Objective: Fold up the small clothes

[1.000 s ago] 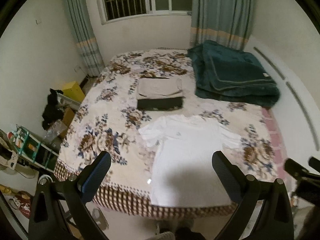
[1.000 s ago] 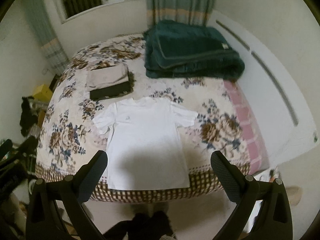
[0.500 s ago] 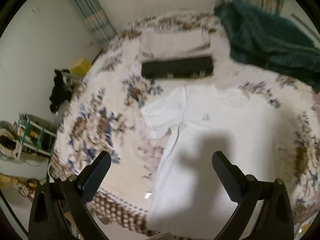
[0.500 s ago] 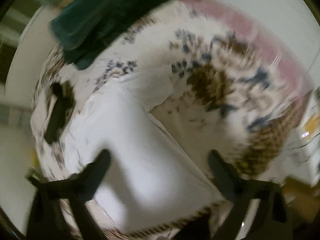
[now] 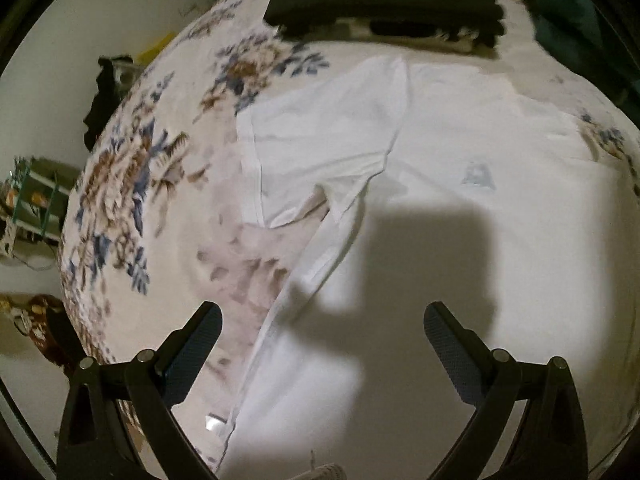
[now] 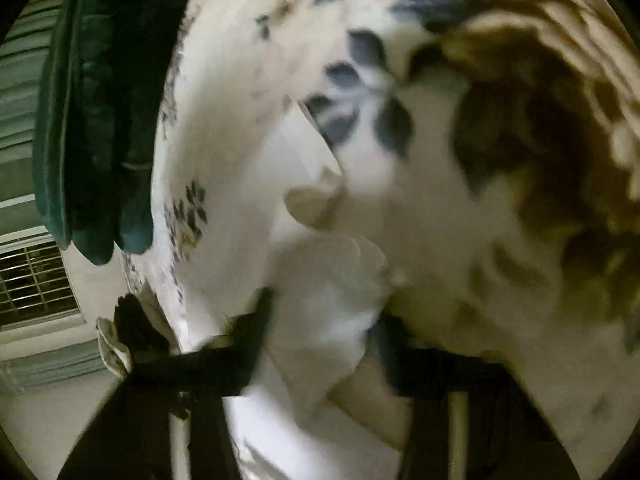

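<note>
A white T-shirt (image 5: 440, 168) lies flat on the floral bed cover, its left sleeve (image 5: 304, 140) spread toward the left. My left gripper (image 5: 322, 332) is open and empty, low over the shirt's left side edge. In the blurred right wrist view, my right gripper (image 6: 324, 320) is close on the shirt's right side, with bunched white cloth (image 6: 332, 276) between its narrowed fingers. The right sleeve (image 6: 304, 148) lies just beyond. The blur hides whether the fingers have closed on the cloth.
A folded black garment (image 5: 380, 4) with a beige one behind it lies beyond the shirt's collar. A dark green blanket (image 6: 96, 120) sits at the far side of the bed. Shelves and clutter (image 5: 32, 196) stand on the floor left of the bed.
Both grippers have dropped from above the bed's foot down close to the shirt. The right gripper rolled sideways and its fingers narrowed around the cloth.
</note>
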A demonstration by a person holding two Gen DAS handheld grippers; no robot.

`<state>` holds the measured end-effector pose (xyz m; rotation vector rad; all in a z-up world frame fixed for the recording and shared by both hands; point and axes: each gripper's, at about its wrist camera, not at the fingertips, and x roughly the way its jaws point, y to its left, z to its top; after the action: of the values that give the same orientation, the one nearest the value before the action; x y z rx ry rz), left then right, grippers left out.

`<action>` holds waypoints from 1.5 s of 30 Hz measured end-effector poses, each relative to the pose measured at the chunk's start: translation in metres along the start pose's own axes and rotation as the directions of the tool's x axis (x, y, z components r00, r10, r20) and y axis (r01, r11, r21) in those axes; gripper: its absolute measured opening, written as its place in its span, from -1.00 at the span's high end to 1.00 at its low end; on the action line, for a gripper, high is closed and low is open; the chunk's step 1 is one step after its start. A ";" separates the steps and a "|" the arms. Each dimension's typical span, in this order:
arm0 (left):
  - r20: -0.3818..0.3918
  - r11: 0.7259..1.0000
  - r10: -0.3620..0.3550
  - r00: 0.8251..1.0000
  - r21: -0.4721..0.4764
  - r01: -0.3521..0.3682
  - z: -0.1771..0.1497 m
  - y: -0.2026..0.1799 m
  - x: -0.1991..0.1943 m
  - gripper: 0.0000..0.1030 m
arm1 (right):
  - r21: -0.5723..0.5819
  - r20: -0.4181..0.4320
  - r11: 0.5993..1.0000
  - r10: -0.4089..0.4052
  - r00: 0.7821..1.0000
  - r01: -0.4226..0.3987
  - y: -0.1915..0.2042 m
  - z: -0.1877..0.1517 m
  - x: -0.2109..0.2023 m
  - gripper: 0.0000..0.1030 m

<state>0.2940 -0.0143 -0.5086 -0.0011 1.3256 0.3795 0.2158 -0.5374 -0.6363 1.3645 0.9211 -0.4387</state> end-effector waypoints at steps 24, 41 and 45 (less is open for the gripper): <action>0.025 0.997 0.023 0.999 -0.074 -0.021 -0.006 0.129 0.025 -1.00 | -0.940 0.038 0.274 -0.512 0.858 0.205 0.176 -0.294 0.087 -0.07; 0.031 0.522 -0.706 0.708 -0.652 0.549 0.056 0.131 0.152 0.45 | -0.434 -0.111 0.818 -0.464 0.879 0.377 0.065 -0.177 0.035 -0.29; 0.104 0.557 -0.631 0.769 -0.628 0.543 0.074 0.137 0.139 0.85 | -0.435 -0.103 0.820 -0.457 0.884 0.373 0.063 -0.179 0.029 -0.29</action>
<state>0.3534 0.1674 -0.5921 -1.0530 1.1847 0.2223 0.2258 -0.3478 -0.6084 0.8282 1.4108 -0.4121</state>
